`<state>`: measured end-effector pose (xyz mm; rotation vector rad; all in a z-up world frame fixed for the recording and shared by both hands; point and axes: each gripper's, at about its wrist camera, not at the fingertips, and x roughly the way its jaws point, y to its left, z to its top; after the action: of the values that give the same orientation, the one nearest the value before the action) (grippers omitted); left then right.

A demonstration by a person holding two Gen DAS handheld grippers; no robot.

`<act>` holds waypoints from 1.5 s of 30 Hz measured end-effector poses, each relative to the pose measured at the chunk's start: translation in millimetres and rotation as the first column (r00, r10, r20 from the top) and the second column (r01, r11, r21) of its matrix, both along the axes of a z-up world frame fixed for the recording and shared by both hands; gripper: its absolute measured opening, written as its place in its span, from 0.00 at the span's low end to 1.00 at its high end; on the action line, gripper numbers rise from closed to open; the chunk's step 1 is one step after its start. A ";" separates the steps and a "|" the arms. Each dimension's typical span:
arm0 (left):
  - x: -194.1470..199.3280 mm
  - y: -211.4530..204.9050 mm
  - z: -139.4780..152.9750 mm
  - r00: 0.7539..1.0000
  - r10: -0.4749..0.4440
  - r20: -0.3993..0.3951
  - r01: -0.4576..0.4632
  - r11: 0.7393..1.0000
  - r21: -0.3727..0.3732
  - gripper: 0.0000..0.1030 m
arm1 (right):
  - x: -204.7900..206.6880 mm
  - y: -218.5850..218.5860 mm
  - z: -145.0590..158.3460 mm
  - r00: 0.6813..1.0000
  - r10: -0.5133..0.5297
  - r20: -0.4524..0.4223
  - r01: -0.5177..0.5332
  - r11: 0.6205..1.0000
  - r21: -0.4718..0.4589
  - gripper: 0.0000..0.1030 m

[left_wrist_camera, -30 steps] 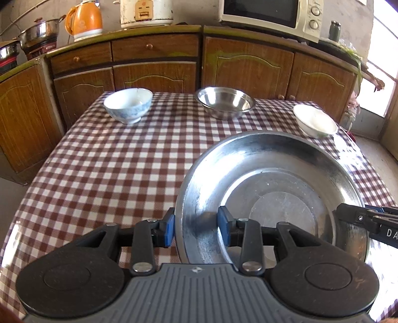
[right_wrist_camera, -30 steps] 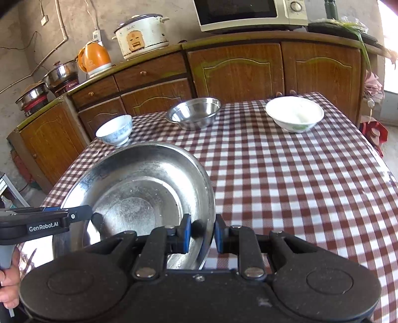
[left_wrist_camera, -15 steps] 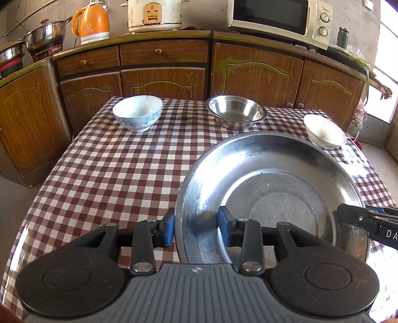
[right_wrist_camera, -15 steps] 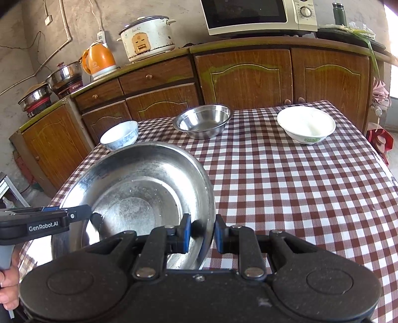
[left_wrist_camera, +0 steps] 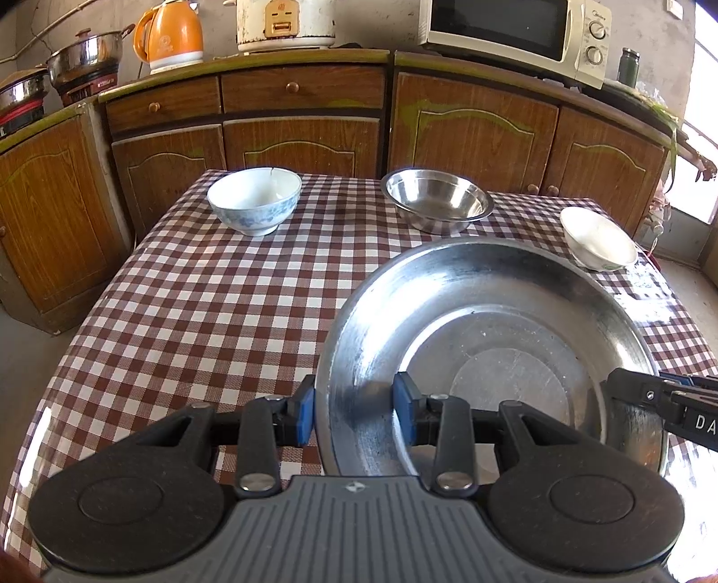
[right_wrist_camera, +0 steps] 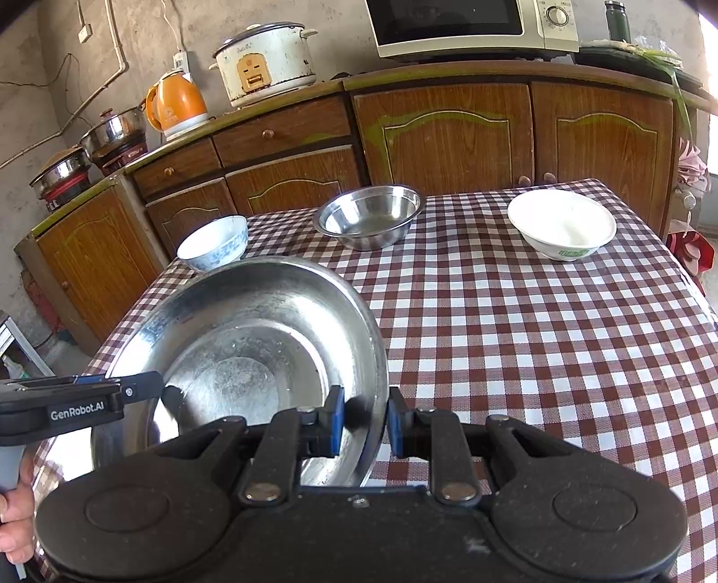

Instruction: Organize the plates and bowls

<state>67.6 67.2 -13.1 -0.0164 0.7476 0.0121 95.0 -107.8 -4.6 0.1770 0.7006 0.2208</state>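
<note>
**Steel plate carried by 2 claws over the bench**

The large steel plate (left_wrist_camera: 489,358) is gripped at 2 opposite edges. The left claw (left_wrist_camera: 354,410) is clamped on the plate's left rim, 1 blue pad outside the rim and 1 inside. The right claw (right_wrist_camera: 364,421) is clamped on the right rim in the same way, pads pressed to either side of the thin wall. The 2-sided hold is judged to be there because the plate is wide, shallow and slick; 1 grip on 1 edge would let it swing or slip. The plate is seen over the near part of the bench (left_wrist_camera: 215,305); whether it is lifted clear or just touching the checked cloth cannot be told. The rim nearest each camera is hidden under the claw body.

3 bowls are set along the far edge of the bench, well apart from each other: a blue-patterned bowl (left_wrist_camera: 254,204) at far left, a steel bowl (left_wrist_camera: 437,204) in the middle, a white bowl (right_wrist_camera: 562,228) at far right. The middle of the bench is bare cloth, so nothing is seen to block a set-down there. The bowls are judged likely to be stacked on the plate afterwards. Cabinets, a microwave (right_wrist_camera: 471,24), a rice cooker (right_wrist_camera: 264,63) and an orange kettle (left_wrist_camera: 168,36) are behind the bench, out of the way. A hand (right_wrist_camera: 13,511) is seen on the left claw's handle.
</note>
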 end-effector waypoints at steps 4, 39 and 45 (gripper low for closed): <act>4.3 1.9 -2.0 1.000 0.002 -0.006 -0.002 1.000 0.002 0.35 | 3.9 2.2 -2.3 1.000 0.000 -0.004 0.000 1.000 0.000 0.25; 53.2 9.3 -32.9 0.997 -0.011 -0.077 0.012 1.000 0.010 0.35 | 57.8 5.0 -35.8 0.998 -0.029 -0.051 0.028 1.000 -0.007 0.25; 64.0 10.4 -40.4 0.996 -0.011 -0.092 0.013 1.000 0.012 0.36 | 68.9 6.0 -44.5 0.998 -0.031 -0.059 0.030 0.999 -0.012 0.25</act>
<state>131.6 77.6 -53.5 0.0009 0.8400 0.0062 163.9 -101.8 -49.1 0.1836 0.7570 0.1830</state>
